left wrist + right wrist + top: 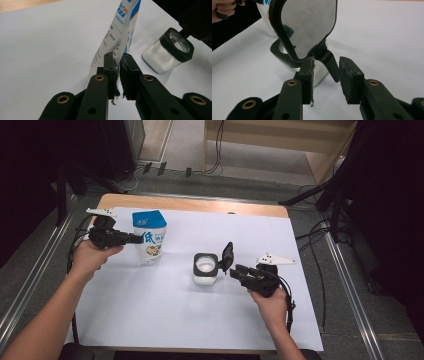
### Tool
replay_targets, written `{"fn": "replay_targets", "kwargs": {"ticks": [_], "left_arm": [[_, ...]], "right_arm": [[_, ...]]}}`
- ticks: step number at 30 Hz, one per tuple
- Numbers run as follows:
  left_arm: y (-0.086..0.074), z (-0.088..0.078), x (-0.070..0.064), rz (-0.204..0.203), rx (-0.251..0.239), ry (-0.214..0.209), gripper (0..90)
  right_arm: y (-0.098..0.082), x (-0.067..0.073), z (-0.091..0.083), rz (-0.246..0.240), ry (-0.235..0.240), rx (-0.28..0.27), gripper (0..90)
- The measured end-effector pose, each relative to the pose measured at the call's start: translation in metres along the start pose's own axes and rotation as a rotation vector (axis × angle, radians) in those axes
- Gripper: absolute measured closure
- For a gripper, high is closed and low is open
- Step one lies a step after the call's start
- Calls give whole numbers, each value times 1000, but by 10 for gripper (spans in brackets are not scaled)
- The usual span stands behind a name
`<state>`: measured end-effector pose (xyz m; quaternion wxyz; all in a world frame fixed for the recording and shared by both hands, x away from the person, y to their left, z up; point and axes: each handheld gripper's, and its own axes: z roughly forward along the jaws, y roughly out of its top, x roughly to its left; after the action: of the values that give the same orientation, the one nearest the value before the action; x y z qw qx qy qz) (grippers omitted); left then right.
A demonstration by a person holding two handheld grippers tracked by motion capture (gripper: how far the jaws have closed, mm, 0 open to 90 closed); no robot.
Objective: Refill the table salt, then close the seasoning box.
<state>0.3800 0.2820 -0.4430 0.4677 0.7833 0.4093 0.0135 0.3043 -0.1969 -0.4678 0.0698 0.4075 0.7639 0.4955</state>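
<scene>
Between the pads of the left gripper (119, 75) stands the side edge of the pouch (120, 32), and the jaws are closed on it. The pouch is a soft printed bag with a blue top, standing upright on the white sheet (150, 305). It will probably bend and sag when lifted, so a hold on the flat sealed edge, as now, seems safest.

The right gripper (325, 72) has its jaws apart. The black hinge arm of the lid (309, 22) stands between the pads, but I cannot tell if either pad touches it. Just beyond the fingertips is the jar (205, 269), open, with white content. It looks like stiff, smooth glass, maybe slippery and breakable; the black collar seems the better place to hold.
</scene>
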Motion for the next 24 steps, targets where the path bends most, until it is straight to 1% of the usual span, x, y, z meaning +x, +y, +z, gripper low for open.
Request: {"fn": "replay_targets", "kwargs": {"ticks": [3,6,7,8,11,12,14,15,16,18,20,21,22,23,24], "left_arm": [[0,0,-1,-2,-6,-11,807],[1,-1,-2,6,-14,-13,763],[1,-2,-3,12,-10,-18,734],[1,-2,-4,13,-13,-16,734],[0,-3,-6,24,0,-12,698],[0,-3,-6,26,2,-6,686],[0,-4,-8,30,-3,-5,642],[0,-5,-8,26,-3,-11,642],[-1,-5,-8,29,-12,-6,617],[-2,-6,-9,23,-18,-2,608],[-4,-6,-10,19,-22,-2,577],[-5,-7,-10,25,-22,6,542],[-7,-8,-12,21,-19,10,542],[-8,-8,-13,31,-20,18,527],[-10,-10,-14,32,-19,19,518]], "right_arm": [[1,-1,1,-6,1,-6,694],[4,-1,1,-4,-3,-4,717],[5,-1,3,-10,-5,-8,742],[5,-1,3,-10,-5,-8,742],[7,-2,5,0,-2,1,785],[8,-3,6,-4,-1,4,800],[11,-4,8,0,6,6,844],[11,-4,8,0,6,6,844],[13,-5,10,4,12,9,857],[15,-6,11,6,16,10,861],[17,-6,13,4,18,10,867],[19,-7,14,11,21,12,868],[19,-7,14,11,21,12,868],[21,-7,15,7,21,12,868],[22,-7,16,4,25,10,868]]}}
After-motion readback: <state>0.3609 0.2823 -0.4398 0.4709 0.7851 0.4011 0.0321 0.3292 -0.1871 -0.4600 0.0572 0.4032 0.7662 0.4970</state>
